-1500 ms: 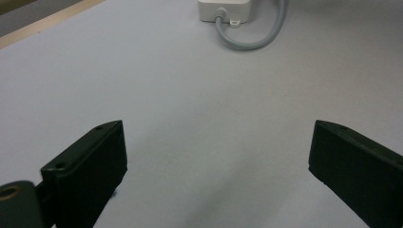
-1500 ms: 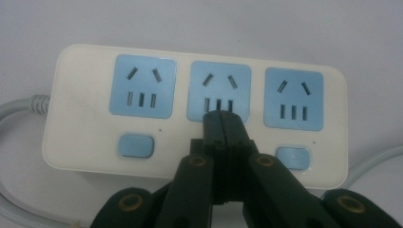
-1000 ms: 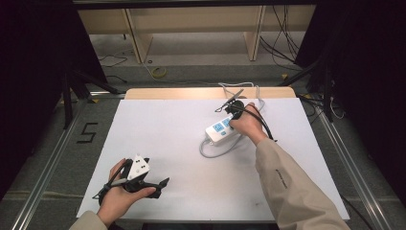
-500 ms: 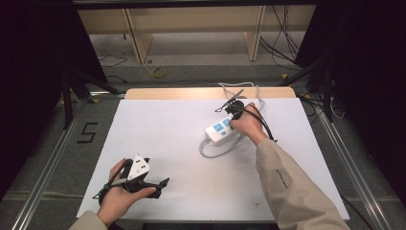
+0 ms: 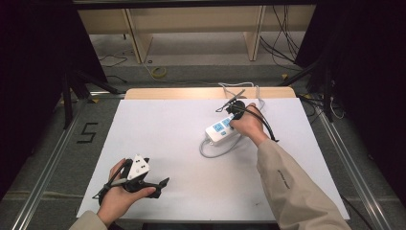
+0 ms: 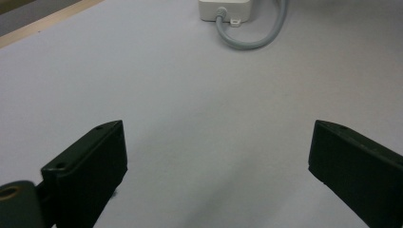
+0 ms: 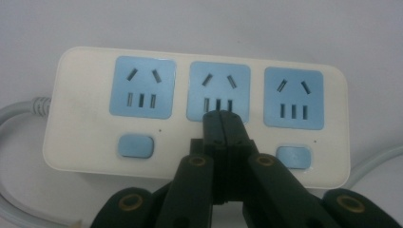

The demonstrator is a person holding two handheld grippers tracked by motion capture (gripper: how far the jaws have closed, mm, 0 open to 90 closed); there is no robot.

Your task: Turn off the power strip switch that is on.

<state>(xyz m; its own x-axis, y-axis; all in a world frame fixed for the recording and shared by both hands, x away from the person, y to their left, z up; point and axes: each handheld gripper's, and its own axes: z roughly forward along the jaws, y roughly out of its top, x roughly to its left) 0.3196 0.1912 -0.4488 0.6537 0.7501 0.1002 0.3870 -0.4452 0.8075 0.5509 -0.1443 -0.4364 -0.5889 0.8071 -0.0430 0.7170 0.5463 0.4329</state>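
A: Start at the lower left of the high view. What is there?

B: The left gripper [image 5: 160,183], held in a hand on the white table cover [image 5: 167,129]. In the left gripper view its two black jaws stand far apart, one at the lower left of the frame and one at the lower right, with nothing but bare white surface between them.

A: And further right?

B: Right of centre in the high view lies a white power strip [image 5: 221,130] with pale blue socket faces. Its grey cable [image 5: 214,152] loops out just below it. In the left gripper view the end of the strip [image 6: 223,8] sits at the top edge, with the cable [image 6: 247,40] curling beneath it, well apart from that gripper's jaws.

A: What about the other claw?

B: The right gripper [image 5: 235,114] is at the strip's upper right end in the high view, with the hand wrapped around it. In the right gripper view its jaws are pressed together, holding nothing, and their joined tip [image 7: 221,118] sits over the lower edge of the middle socket [image 7: 218,92], at the centre of the frame. Three sockets run across the strip [image 7: 85,142], and a blue button [image 7: 136,145] shows below the left one.
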